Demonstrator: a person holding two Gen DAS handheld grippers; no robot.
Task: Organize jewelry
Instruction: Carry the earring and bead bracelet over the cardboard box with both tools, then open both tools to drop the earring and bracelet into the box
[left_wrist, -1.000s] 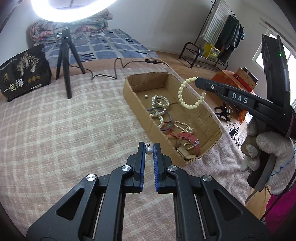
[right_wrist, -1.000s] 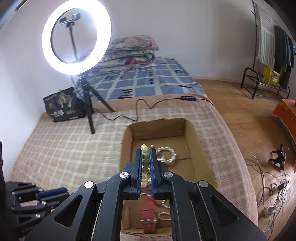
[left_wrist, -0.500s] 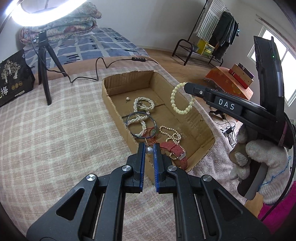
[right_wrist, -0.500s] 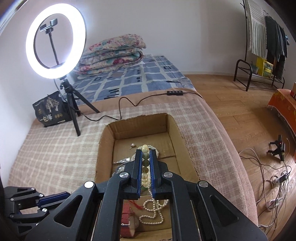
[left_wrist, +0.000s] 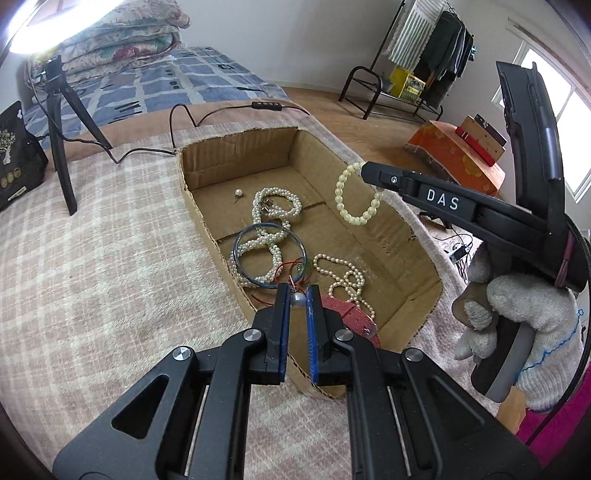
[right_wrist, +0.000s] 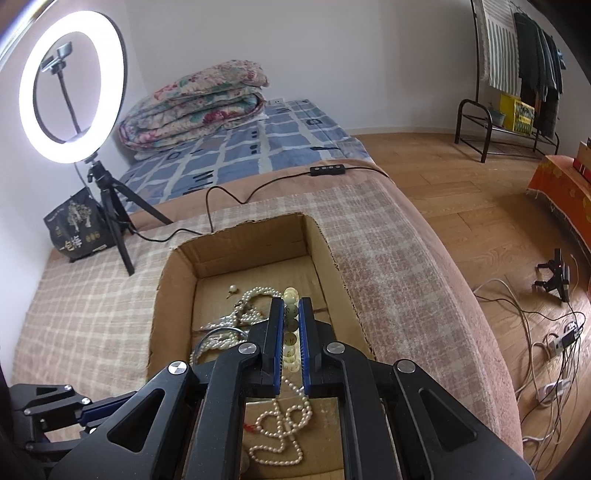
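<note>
Left gripper (left_wrist: 297, 295) — fingers pinched on a small grey bead (left_wrist: 297, 300) right at the tips, a bit of thin reddish wire showing above it. It hangs over the near left wall of the cardboard box (left_wrist: 413, 236), just above the jewelry heap.

Right gripper (right_wrist: 291, 314) — fingers closed on a cream bead bracelet (left_wrist: 356, 201); in the left view the loop dangles from the tip, above the right half of the box floor and clear of everything below. In its own view the beads (right_wrist: 290, 295) run in a line between the blue pads. A white knit glove (left_wrist: 524, 332) wraps the handle.

In the box, lying on the floor:
- lone pearl earring (left_wrist: 238, 192) near the far left corner, apart from the rest
- thick pearl strand (left_wrist: 275, 206) looped mid-box, running down under a blue bangle (left_wrist: 240, 240)
- thin pearl necklace (left_wrist: 341, 275) in loose coils toward the near end
- red strap (left_wrist: 351, 317) with a metal buckle, by the near wall, partly hidden behind the left gripper

The box sits on a checked blanket (left_wrist: 103, 280). A ring light (right_wrist: 70, 85) on a black tripod (right_wrist: 110, 210) stands on the far left, its cable (right_wrist: 229, 195) trailing across the blanket behind the box. A black bag (right_wrist: 79, 229) is beside the tripod.
</note>
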